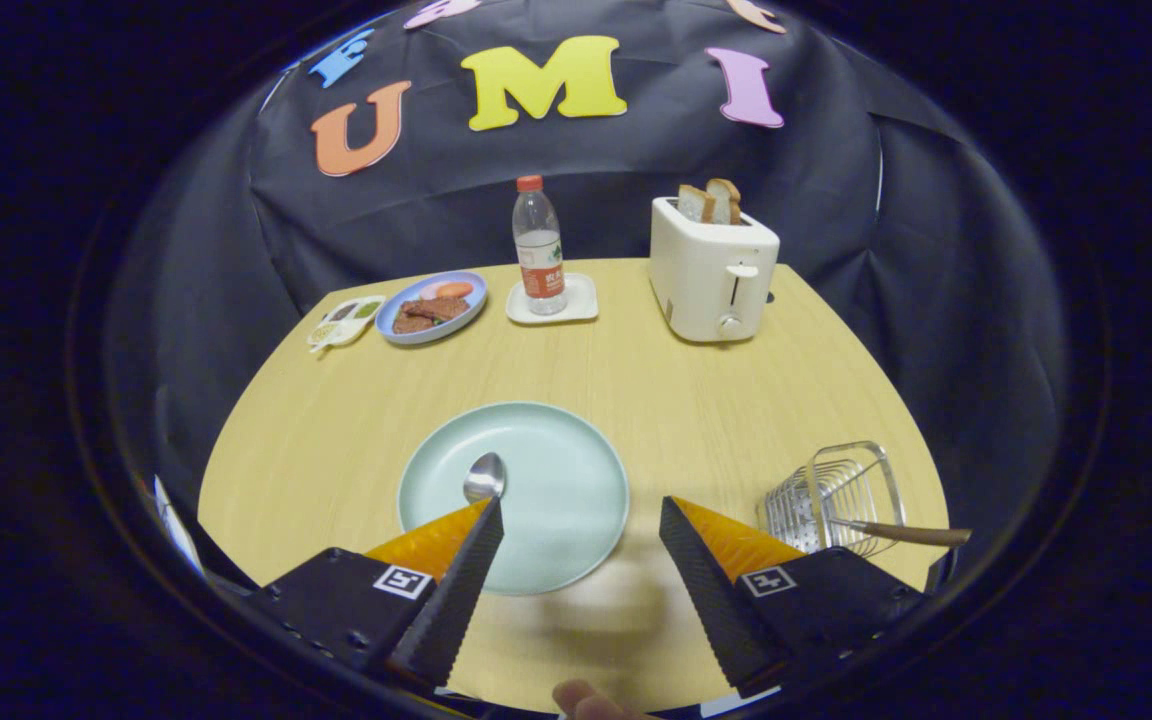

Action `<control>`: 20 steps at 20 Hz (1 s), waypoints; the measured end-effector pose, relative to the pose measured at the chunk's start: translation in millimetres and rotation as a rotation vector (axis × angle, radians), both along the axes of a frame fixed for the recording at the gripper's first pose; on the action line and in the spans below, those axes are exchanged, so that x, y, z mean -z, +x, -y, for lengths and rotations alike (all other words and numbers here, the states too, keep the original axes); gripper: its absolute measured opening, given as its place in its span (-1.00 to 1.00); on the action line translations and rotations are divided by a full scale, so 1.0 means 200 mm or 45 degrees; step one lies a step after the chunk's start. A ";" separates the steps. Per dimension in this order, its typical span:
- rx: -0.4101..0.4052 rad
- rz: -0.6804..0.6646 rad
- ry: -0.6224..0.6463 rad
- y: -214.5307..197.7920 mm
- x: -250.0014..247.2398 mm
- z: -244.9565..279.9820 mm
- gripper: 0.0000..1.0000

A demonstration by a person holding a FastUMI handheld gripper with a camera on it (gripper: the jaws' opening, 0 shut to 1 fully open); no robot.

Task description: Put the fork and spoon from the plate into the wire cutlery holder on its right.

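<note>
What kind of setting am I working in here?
Likely a staged dining or breakfast table in a recording booth: a wooden table bearing a toaster with bread, a water bottle, and dark cloth behind. The tool hangs open over the plate.

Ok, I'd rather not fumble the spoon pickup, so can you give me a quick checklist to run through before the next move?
1. Gripper open, nothing between the fingers: ok.
2. Spoon on the green plate, bowl visible: ok.
3. Spoon centred between the fingers: not ok; it lies at the left finger's tip, handle hidden behind it.
4. Wire cutlery holder right of the plate, upright, open top: ok.
5. Room in the holder: cannot tell; a wooden-handled utensil already sticks out of it.
6. Fork off the plate: ok.
</note>
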State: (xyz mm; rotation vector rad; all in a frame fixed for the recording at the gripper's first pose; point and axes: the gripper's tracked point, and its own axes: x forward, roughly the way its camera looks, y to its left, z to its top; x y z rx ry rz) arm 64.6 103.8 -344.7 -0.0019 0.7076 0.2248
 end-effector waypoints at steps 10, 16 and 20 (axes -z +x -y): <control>0.111 0.045 0.005 -0.04 0.27 -0.37 0.82; 0.225 0.023 -0.070 -0.01 0.40 -0.43 0.22; 0.210 -0.038 -0.057 -0.02 0.44 -0.46 -0.29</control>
